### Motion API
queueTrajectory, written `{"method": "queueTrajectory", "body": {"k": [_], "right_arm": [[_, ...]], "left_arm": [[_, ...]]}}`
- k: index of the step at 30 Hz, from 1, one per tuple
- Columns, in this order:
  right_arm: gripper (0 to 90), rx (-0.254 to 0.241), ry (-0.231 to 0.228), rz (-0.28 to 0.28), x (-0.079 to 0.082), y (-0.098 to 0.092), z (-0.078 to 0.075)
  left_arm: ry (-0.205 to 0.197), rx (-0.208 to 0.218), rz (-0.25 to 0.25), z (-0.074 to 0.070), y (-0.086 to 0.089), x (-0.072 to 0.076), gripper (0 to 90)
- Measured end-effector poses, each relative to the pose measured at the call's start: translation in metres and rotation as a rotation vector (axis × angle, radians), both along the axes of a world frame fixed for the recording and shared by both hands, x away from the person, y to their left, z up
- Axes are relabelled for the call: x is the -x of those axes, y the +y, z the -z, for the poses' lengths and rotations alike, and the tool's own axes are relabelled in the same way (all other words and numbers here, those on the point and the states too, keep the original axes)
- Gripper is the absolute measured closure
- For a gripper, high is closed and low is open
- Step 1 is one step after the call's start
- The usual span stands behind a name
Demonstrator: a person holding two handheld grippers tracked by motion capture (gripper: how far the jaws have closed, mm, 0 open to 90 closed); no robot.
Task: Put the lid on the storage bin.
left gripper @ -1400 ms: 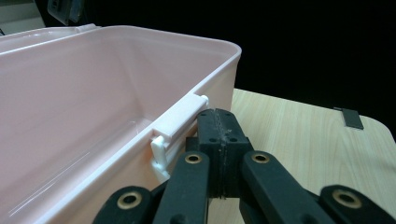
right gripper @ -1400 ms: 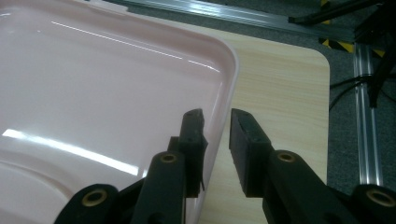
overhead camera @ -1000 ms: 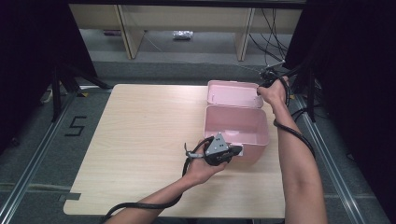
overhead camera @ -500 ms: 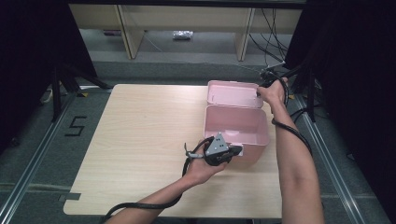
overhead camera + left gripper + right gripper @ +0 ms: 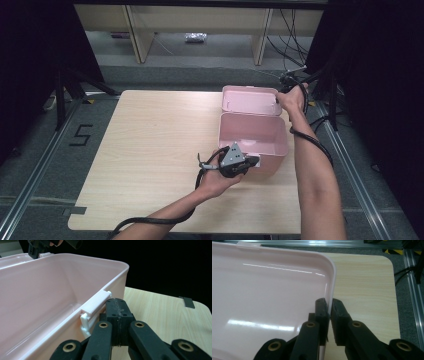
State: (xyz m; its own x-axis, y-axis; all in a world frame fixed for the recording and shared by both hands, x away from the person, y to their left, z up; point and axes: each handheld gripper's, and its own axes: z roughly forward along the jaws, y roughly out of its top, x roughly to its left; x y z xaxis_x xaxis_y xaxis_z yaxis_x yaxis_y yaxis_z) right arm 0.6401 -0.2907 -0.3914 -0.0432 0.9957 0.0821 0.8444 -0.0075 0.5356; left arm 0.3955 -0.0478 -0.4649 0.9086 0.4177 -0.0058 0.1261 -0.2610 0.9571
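We hold an open pink box at its front and at its lid

The pink box [image 5: 253, 134] stands on the right part of the wooden table [image 5: 150, 150], near its right edge, and its lid [image 5: 250, 100] is folded back on the far side; our left gripper [image 5: 235, 161] stays at the near wall, just beside the white latch [image 5: 96, 307], with its jaws pressed together on nothing we can see, we think to keep the box from sliding; our right gripper [image 5: 328, 315] pinches the thin rim of the lid between its jaws, which stand almost together; in our judgement this grip is for swinging the lid, while the other hand steadies the body; the inside of the box looks empty where we can see it.
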Motion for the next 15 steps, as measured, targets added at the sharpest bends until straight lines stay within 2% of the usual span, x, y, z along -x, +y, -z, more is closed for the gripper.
{"method": "queueTrajectory", "body": {"k": [1, 4, 5, 7, 10, 11, 12, 13, 14, 15], "right_arm": [[85.4, 0.018, -0.002, -0.024, 0.000, -0.002, -0.001], [85.7, 0.032, -0.007, -0.037, 0.000, -0.002, -0.003], [85.8, 0.023, -0.018, -0.024, 0.001, -0.001, -0.004], [86.0, 0.008, -0.004, -0.016, 0.003, -0.001, -0.007], [86.1, 0.010, -0.011, -0.023, 0.004, -0.001, -0.009], [86.2, 0.000, -0.013, -0.005, 0.005, 0.000, -0.010], [86.2, 0.018, -0.038, -0.029, 0.005, -0.002, -0.010], [86.3, 0.024, -0.035, -0.045, 0.005, -0.003, -0.011], [86.3, 0.011, -0.022, -0.016, 0.007, 0.000, -0.012], [86.3, 0.005, -0.021, -0.011, 0.007, 0.000, -0.013]], "left_arm": [[0.001, -0.002, 0.000, 0.000, 0.000, 0.000, 90.0], [0.002, -0.001, 0.001, 0.000, 0.000, 0.000, 90.0], [0.001, -0.008, 0.001, -0.001, 0.000, 0.000, 90.0], [0.001, -0.005, 0.003, -0.001, 0.000, 0.001, 90.0], [0.001, -0.006, 0.001, 0.000, -0.001, 0.002, 90.0], [0.000, -0.004, 0.005, 0.000, -0.001, 0.002, 90.0], [0.001, -0.014, 0.003, -0.001, -0.001, 0.003, 90.0], [0.006, -0.015, -0.005, -0.001, -0.001, 0.003, 90.0], [0.007, -0.014, -0.009, -0.001, -0.001, 0.003, 90.0], [0.004, -0.016, -0.009, -0.001, -0.001, 0.003, 90.0]]}}
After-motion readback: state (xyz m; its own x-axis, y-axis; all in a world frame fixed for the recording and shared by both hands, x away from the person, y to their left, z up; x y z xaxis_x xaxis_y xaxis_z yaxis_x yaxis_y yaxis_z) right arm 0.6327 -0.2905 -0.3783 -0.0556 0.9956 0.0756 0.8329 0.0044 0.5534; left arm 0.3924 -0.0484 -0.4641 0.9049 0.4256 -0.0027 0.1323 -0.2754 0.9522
